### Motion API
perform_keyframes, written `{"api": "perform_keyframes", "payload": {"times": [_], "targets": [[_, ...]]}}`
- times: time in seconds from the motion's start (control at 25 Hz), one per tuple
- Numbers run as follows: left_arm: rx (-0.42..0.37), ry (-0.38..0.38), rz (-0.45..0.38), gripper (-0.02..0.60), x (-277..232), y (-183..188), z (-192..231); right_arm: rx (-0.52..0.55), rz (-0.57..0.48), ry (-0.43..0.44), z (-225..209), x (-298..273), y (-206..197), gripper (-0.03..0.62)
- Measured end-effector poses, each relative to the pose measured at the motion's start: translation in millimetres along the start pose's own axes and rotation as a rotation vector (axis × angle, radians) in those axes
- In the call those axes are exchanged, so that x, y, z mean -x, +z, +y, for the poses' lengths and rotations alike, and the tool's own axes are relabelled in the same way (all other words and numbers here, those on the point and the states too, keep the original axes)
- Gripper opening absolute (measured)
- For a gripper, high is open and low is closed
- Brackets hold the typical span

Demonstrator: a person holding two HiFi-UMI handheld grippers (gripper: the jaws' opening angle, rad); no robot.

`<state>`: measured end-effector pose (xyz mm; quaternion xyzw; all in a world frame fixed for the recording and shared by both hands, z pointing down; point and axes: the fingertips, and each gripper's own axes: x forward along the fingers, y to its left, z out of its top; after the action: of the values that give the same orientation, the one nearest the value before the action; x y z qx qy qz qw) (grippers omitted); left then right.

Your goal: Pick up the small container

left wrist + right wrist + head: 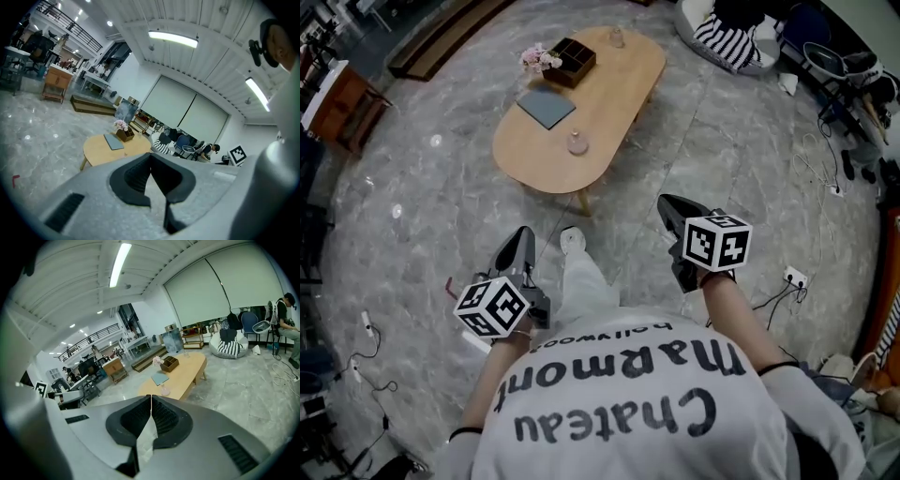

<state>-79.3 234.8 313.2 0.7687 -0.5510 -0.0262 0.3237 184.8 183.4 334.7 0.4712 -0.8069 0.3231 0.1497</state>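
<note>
The small container (pixel 577 142), a clear pinkish glass, stands near the front end of the oval wooden table (pixel 609 103); it also shows in the right gripper view as the small container (pixel 165 391). A second small glass (pixel 617 37) stands at the table's far end. Both grippers are held over the floor, well short of the table. My left gripper (pixel 523 236) is shut with nothing in it, its jaws meeting in the left gripper view (pixel 150 155). My right gripper (pixel 668 202) is likewise shut and empty (pixel 151 397).
On the table lie a blue-grey pad (pixel 546 107), a dark wooden box (pixel 572 62) and pink flowers (pixel 540 58). A striped beanbag (pixel 727 39) sits beyond the table. Cables and a socket (pixel 794 277) lie on the floor at the right. A wooden cabinet (pixel 337 105) stands at the far left.
</note>
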Motion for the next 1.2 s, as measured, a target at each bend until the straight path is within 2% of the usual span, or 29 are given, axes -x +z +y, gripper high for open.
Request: {"api": "perform_keyframes", "payload": {"times": [0.28,0.64,0.96,1.08,1.2], "targets": [[0.002,-0.034,0.02,0.015,-65.4,37.0,21.7,-0.031,0.008,-0.03,-16.8,-45.7,33.7,0.015],[-0.048,-0.123,0.031,0.015,-161.0,124.6,43.9,-0.026,-0.037,-0.024,-4.1,-122.9,126.4,0.015],[-0.065,-0.145,0.001,0.014,-220.7,185.0,72.3,0.016,-0.078,-0.022,6.8,-183.9,191.1,0.015],[-0.075,-0.132,0.028,0.015,-238.5,192.7,87.0,0.006,-0.151,0.016,13.6,-203.0,209.0,0.015],[-0.117,-0.142,0.076,0.015,-253.5,197.3,89.3,-0.056,-0.281,0.117,27.1,-211.2,229.5,0.015]]}}
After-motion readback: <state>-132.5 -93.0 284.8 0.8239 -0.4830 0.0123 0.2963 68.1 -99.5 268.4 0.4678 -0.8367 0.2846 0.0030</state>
